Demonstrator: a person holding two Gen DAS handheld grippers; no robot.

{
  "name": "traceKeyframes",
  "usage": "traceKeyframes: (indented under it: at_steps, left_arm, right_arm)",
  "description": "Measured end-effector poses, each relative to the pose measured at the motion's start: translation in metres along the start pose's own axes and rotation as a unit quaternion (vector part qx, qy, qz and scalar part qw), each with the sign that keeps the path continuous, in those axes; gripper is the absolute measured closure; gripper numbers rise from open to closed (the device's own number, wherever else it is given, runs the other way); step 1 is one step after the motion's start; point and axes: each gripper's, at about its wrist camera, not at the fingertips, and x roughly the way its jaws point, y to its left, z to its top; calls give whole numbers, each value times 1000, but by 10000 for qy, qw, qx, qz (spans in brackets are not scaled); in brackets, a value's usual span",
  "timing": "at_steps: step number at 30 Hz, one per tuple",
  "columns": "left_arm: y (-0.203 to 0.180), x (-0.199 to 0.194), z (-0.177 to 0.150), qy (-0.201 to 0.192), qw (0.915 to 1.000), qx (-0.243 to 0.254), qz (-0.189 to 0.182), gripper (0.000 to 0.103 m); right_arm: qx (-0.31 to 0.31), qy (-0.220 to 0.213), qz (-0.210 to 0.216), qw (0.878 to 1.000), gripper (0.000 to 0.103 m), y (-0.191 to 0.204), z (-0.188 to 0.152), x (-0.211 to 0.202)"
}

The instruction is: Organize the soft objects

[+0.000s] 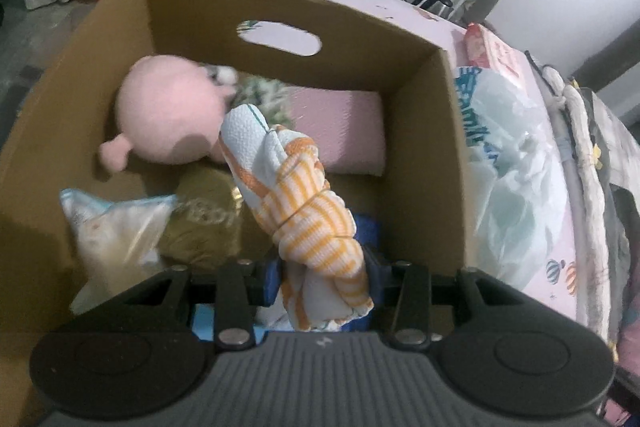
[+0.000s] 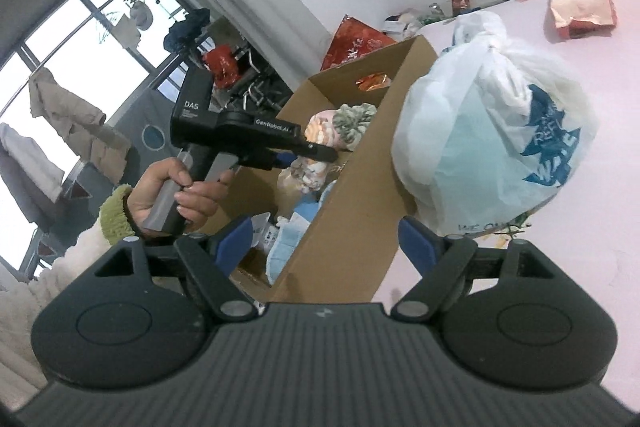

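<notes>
Orange-striped towel [image 1: 308, 211] clamped in left hand-held gripper [image 1: 324, 267].

Brown cardboard box [image 1: 424, 131] containing a pale pink plush toy [image 1: 168, 111], a white towel [image 1: 304, 211] with orange stripes and a teal edge line, and a pink cushion [image 1: 340, 131]; beside it a white plastic bag [image 2: 496, 131] with blue print on a pink sheet [image 2: 580, 267]; claws black with blue pads [image 2: 416, 243].

— Daylight pours through the window [image 2: 60, 75], blown out at the right wrist view's left.
— The left wrist view is dimmer; the cardboard box [image 1: 432, 147] is shadowed inside, contents smeared, edges bowed.
</notes>
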Motion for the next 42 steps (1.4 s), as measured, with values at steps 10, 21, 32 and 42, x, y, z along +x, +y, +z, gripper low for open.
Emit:
traceKeyframes:
  at_steps: [10,21,32,42]
  left_arm:
    - [-35,23,35,-305,9992,242,49,59]
    - [-23,24,36,-384,9986,-270,-253,27]
    - [-40,-85,-11,-1227,9916,383,110,12]
    - [-18,-174,-123,-2180,9694,228,1105,0]
  right_arm:
    - [205,-42,-99,9997,22,-22,0,-5]
    - [283,-72,-155,9995,21,-29,0,-7]
    - [156,-389,-314,9986,18,-11,-4,-17]
    - [-425,-947,-765,9917,2,41,-15,-15]
